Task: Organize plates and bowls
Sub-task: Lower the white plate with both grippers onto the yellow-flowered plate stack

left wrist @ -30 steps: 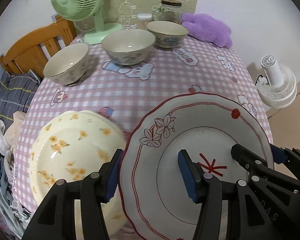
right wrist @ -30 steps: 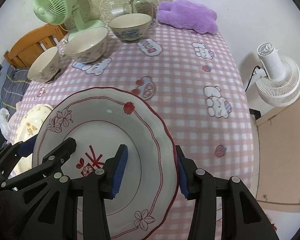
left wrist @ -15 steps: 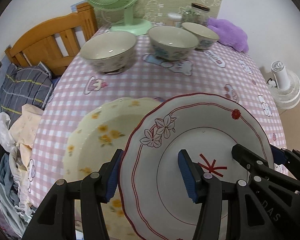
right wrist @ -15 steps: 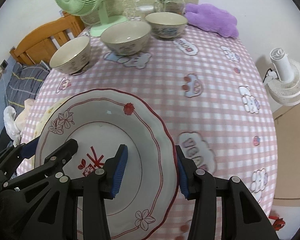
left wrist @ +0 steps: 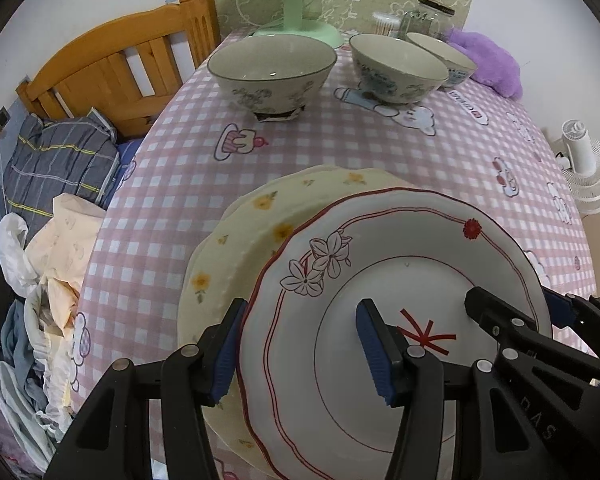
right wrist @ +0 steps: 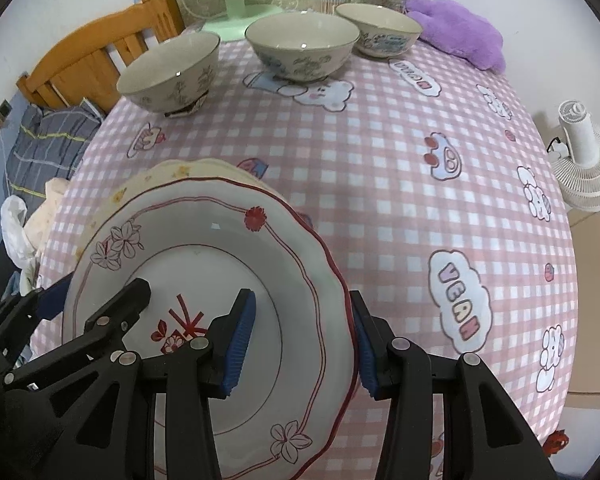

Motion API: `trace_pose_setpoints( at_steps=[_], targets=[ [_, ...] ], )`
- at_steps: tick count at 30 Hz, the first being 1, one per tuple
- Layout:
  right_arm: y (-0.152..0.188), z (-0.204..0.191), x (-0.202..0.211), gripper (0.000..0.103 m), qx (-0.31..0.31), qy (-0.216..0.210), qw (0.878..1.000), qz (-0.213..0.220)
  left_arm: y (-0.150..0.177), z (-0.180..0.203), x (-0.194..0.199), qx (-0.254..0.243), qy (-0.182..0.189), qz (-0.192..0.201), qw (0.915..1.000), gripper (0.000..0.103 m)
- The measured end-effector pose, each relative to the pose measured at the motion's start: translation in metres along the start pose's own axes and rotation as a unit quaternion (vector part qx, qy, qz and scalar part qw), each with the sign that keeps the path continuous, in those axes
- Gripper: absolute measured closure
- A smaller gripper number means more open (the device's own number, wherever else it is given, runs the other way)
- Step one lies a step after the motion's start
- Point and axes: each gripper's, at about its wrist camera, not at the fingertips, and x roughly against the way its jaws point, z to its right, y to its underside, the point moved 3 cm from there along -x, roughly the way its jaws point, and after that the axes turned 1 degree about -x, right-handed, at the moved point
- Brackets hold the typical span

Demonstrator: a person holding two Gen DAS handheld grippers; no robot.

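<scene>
while both tongs pinch opposite rims of the red-trimmed plate (left wrist: 400,280), left tongs (left wrist: 300,344) and right tongs (right wrist: 302,332), it hangs partly over the yellow floral plate (left wrist: 240,240) on the desk (right wrist: 380,160). stacking step; next, centre it, lower, release.
</scene>
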Motion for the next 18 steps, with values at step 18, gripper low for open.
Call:
trace_pose_setpoints(
  at_steps=[18],
  targets=[
    [0.003, 0.004, -0.005, 0.053, -0.025, -0.022, 0.999, -0.008, -0.003, -0.003, -0.006, -0.025, -0.014, 0.006, 0.9996, 0.048]
  ],
)
